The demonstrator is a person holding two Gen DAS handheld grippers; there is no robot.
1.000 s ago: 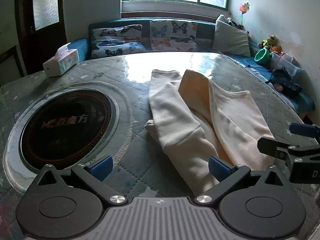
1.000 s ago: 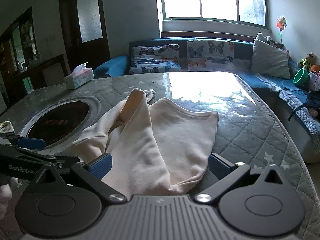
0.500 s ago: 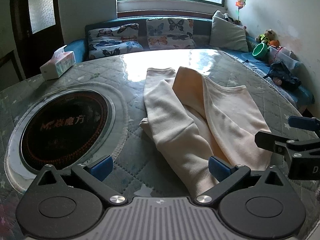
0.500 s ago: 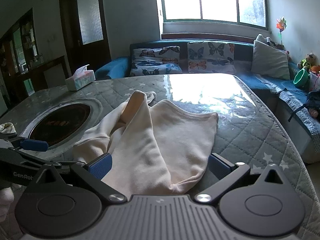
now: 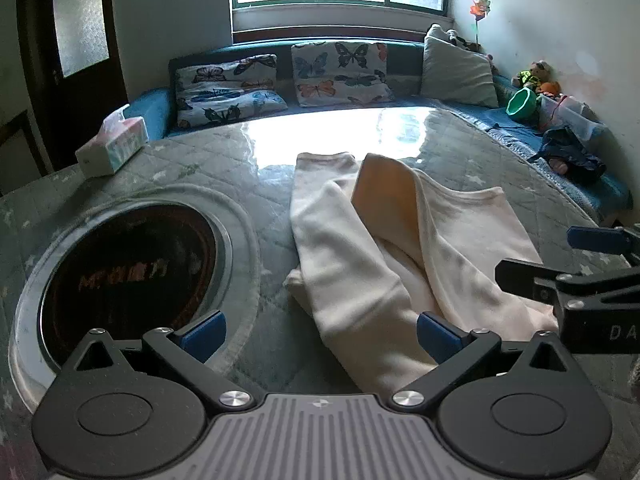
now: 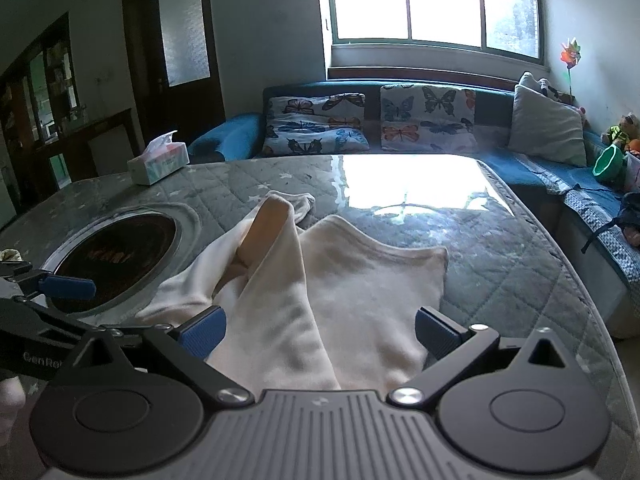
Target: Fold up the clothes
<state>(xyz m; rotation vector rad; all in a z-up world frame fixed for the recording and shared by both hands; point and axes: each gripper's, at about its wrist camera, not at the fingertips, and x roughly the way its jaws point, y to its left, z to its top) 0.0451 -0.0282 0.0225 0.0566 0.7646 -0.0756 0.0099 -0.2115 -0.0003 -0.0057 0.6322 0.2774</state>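
Change since earlier frame: both grippers are sitting slightly closer to the table than a second ago; the garment is lying in the same folds and neither gripper is gripping it.
Tissue box [image 5: 112,148]: is standing at the far left of the table, well apart from the garment.
Round inset [image 5: 128,272]: a dark disc with a pale ring is sitting in the table top, left of the garment and just ahead of the left gripper's left finger.
Table [image 5: 248,184]: is carrying a quilted grey cover with a glossy top layer that is reflecting the window.
Left gripper [image 5: 320,330]: is hovering at the near edge with its jaws spread wide; both blue pads are clear of cloth and nothing is held.
Garment [image 5: 360,264]: a cream piece of clothing is lying right of the round inset, partly folded, with one long panel running toward the left gripper and a raised ridge along the middle.
Right gripper [image 6: 320,330]: is hovering over the near end of the garment with its jaws spread wide; cloth is lying between the fingers but the pads are not closing on it.
Sofa [image 6: 560,176]: is standing behind and right of the table, bearing butterfly cushions.
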